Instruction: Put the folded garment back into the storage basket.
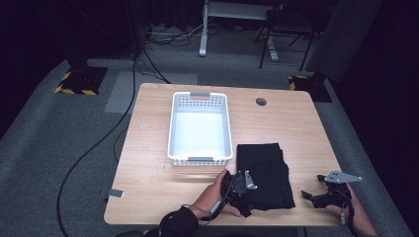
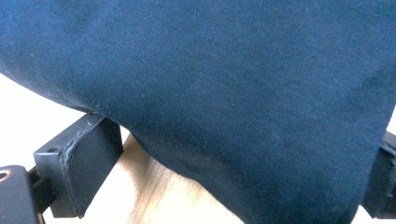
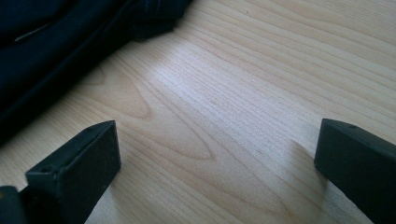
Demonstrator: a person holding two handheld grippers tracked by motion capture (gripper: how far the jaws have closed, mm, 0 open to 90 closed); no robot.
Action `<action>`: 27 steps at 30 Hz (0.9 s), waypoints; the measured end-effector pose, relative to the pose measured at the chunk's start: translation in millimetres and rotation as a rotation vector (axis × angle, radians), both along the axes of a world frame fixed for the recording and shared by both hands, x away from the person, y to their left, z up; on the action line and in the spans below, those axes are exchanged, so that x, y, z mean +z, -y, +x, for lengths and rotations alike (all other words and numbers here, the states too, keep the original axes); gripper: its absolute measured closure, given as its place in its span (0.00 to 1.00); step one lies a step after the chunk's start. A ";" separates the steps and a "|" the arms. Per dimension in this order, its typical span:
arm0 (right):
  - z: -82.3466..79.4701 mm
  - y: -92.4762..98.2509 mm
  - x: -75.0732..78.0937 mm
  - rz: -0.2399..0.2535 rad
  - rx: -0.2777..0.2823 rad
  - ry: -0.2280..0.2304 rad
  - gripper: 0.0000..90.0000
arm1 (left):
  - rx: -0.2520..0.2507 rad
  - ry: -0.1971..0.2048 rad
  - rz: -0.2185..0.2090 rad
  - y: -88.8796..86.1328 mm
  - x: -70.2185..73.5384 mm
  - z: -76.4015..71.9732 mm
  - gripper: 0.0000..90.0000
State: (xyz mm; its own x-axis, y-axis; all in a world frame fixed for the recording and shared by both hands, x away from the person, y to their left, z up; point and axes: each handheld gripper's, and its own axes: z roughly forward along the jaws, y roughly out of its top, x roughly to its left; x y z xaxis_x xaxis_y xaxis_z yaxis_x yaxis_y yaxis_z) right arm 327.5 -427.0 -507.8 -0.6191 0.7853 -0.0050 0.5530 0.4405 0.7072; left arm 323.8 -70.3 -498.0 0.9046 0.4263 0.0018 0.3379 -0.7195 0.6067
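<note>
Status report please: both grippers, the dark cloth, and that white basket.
Left gripper open, jaws straddling the folded dark cloth at its near edge. Right gripper open over bare table, apart from cloth. White basket empty, nothing blocking it.

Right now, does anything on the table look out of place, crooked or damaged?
Nothing stands out. The white basket sits square and empty, the dark folded cloth lies flat beside it, and the wooden table shows no spill or damage.
</note>
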 end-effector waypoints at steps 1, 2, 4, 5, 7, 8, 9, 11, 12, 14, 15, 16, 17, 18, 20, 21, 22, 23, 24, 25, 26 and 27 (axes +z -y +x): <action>0.0 0.1 0.0 0.000 0.000 0.000 0.00 | 0.002 0.005 -0.005 -0.1 0.0 -0.6 0.04; 0.0 0.1 0.0 0.000 0.000 0.000 0.00 | 0.009 0.009 -0.019 -0.8 -0.2 -1.2 0.06; -0.1 0.1 0.0 0.000 0.000 0.000 0.00 | 0.011 0.011 -0.046 -1.9 -0.1 -2.7 0.15; -0.1 0.1 0.0 0.000 0.000 0.000 0.01 | 0.000 0.014 -0.051 -2.3 0.6 -3.5 0.20; -0.1 0.2 0.0 0.000 0.001 0.000 0.01 | -0.005 0.022 -0.069 -3.0 1.0 -4.6 0.32; -0.2 0.2 0.0 0.000 0.001 0.001 0.00 | -0.010 0.029 -0.084 -3.6 0.6 -5.0 0.40; -0.2 0.2 -0.1 0.000 0.001 0.001 0.01 | -0.005 0.036 -0.098 -3.9 0.0 -5.4 0.48; -0.2 0.2 -0.1 0.000 0.001 0.001 0.00 | -0.031 0.044 -0.101 -4.1 0.2 -6.5 0.59; -0.2 0.2 -0.1 0.000 0.001 0.001 0.00 | -0.032 0.041 -0.100 -4.1 0.5 -6.3 0.62; -0.3 0.3 -0.1 -0.001 0.000 0.001 0.00 | -0.035 0.048 -0.098 -4.1 0.7 -7.4 0.67; -0.4 0.3 -0.1 -0.001 0.000 0.001 0.00 | -0.039 0.057 -0.099 -4.0 0.4 -8.3 0.69; -0.4 0.3 -0.1 -0.001 0.000 0.001 0.00 | -0.040 0.065 -0.102 -4.0 0.0 -8.8 0.71; -0.4 0.3 0.0 -0.001 0.000 0.001 0.00 | -0.042 0.077 -0.107 -4.1 -0.9 -9.0 0.72; -0.4 0.3 -0.1 0.000 0.000 0.001 0.01 | -0.047 0.082 -0.112 -4.5 -1.6 -8.8 0.73; -0.7 0.2 0.1 -0.003 -0.002 0.004 0.01 | -0.044 0.071 -0.117 -4.5 -1.6 -8.2 0.74; -1.3 0.0 0.2 -0.005 -0.004 0.007 0.01 | -0.043 0.073 -0.118 -4.5 -1.6 -8.2 0.74; -2.0 -0.1 0.7 -0.013 -0.001 0.013 0.01 | -0.041 0.073 -0.119 -4.6 -1.8 -8.3 0.74; -2.3 0.1 1.3 -0.019 0.001 0.011 0.01 | -0.039 0.070 -0.118 -4.4 -1.6 -8.3 0.74; -2.2 0.3 1.5 -0.021 -0.002 0.009 0.01 | -0.038 0.068 -0.116 -4.2 -1.4 -8.2 0.74; -2.0 0.4 1.7 -0.023 -0.005 0.010 0.01 | -0.036 0.065 -0.117 -4.3 -1.4 -8.1 0.74; -2.0 0.4 2.2 -0.029 -0.007 0.012 0.01 | -0.034 0.063 -0.119 -4.5 -1.5 -7.9 0.75; -2.2 0.1 3.2 -0.039 -0.010 0.011 0.02 | -0.034 0.062 -0.120 -4.6 -1.5 -7.8 0.75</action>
State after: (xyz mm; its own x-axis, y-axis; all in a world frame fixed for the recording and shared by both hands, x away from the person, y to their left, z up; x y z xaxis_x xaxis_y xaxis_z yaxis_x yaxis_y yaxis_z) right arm 325.2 -427.0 -504.6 -0.6111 0.7904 -0.0431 0.5495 0.4628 0.6956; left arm 315.9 -65.6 -499.5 0.9181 0.3963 0.0091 0.2740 -0.6511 0.7078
